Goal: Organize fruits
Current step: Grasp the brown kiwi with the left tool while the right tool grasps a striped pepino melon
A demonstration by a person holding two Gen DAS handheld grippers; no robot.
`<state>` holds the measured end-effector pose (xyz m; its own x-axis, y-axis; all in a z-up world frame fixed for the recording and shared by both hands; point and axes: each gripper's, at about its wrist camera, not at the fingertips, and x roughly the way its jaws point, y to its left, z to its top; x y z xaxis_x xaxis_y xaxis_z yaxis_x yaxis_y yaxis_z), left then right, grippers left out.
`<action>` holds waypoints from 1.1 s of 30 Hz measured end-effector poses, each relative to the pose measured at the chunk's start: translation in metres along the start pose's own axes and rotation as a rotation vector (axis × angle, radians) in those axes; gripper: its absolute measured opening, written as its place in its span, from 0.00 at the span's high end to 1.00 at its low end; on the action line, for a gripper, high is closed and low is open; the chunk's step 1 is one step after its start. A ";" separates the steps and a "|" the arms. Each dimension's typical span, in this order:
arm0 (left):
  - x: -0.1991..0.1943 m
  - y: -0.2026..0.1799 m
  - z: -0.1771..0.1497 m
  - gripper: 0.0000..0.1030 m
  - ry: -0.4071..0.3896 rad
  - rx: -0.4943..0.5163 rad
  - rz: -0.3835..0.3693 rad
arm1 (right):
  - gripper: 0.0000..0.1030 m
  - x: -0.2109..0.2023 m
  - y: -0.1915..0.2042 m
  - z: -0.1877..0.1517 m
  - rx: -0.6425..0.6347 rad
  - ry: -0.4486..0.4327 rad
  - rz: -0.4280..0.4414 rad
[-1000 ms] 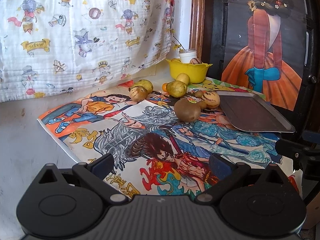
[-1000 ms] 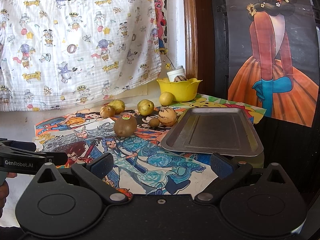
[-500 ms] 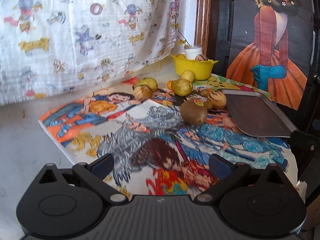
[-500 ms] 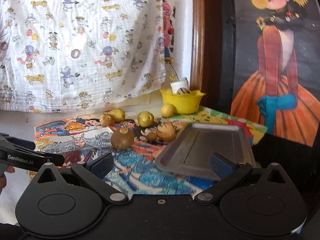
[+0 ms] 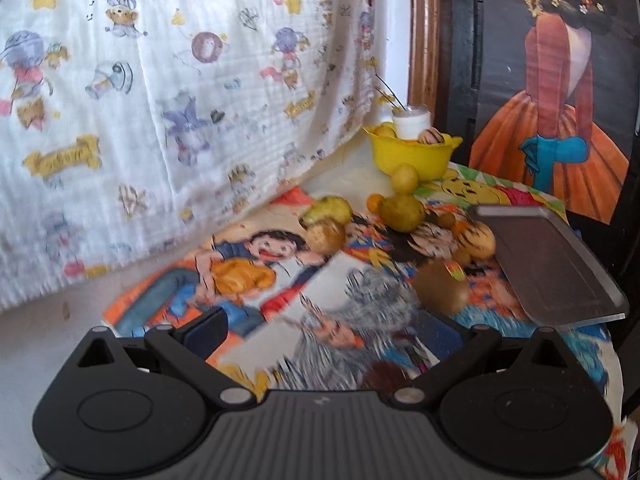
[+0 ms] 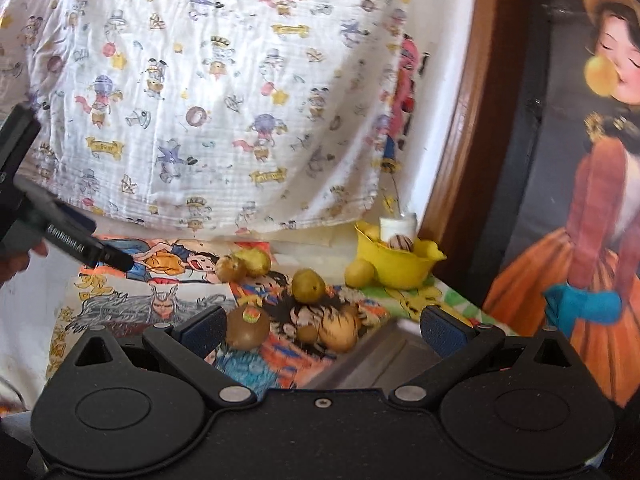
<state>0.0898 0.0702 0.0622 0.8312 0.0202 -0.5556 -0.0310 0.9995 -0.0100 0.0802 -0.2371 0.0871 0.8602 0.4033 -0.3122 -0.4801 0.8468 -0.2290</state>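
Observation:
Several fruits lie on a cartoon-printed mat (image 5: 256,280). A brown kiwi (image 5: 440,290) with a sticker is nearest, also in the right wrist view (image 6: 248,326). Behind it sit a striped yellow fruit (image 5: 478,240) (image 6: 340,328), a green-yellow fruit (image 5: 402,212) (image 6: 308,286) and two yellowish fruits (image 5: 324,220) (image 6: 244,266). A grey metal tray (image 5: 552,264) (image 6: 396,360) lies at the right. My left gripper (image 5: 324,332) is open and empty, above the mat short of the kiwi. My right gripper (image 6: 324,326) is open and empty, above the tray's near edge.
A yellow bowl (image 5: 412,156) (image 6: 400,264) holding fruit and a white cup stands at the back. A patterned cloth (image 5: 180,100) hangs behind. A dark panel with a painted girl (image 6: 580,200) stands at the right. The left gripper's finger (image 6: 80,248) shows at the right wrist view's left.
Both grippers have moved forward towards the fruits and tilted up. The kiwi and the tray now sit closer and lower in both views. Nothing was grasped.

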 end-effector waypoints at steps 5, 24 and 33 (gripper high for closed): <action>0.009 0.004 0.019 0.00 -0.023 -0.003 -0.036 | 0.00 0.028 -0.010 0.012 -0.070 0.013 0.020; 0.095 -0.078 0.016 0.00 0.074 0.176 -0.257 | 0.07 0.172 -0.062 -0.021 -0.343 0.239 0.184; 0.132 -0.091 0.013 0.01 0.160 0.203 -0.258 | 0.20 0.213 -0.053 -0.037 -0.425 0.261 0.273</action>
<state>0.2094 -0.0174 0.0004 0.6992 -0.2211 -0.6799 0.2921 0.9563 -0.0106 0.2823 -0.2087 -0.0020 0.6500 0.4435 -0.6171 -0.7526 0.4883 -0.4418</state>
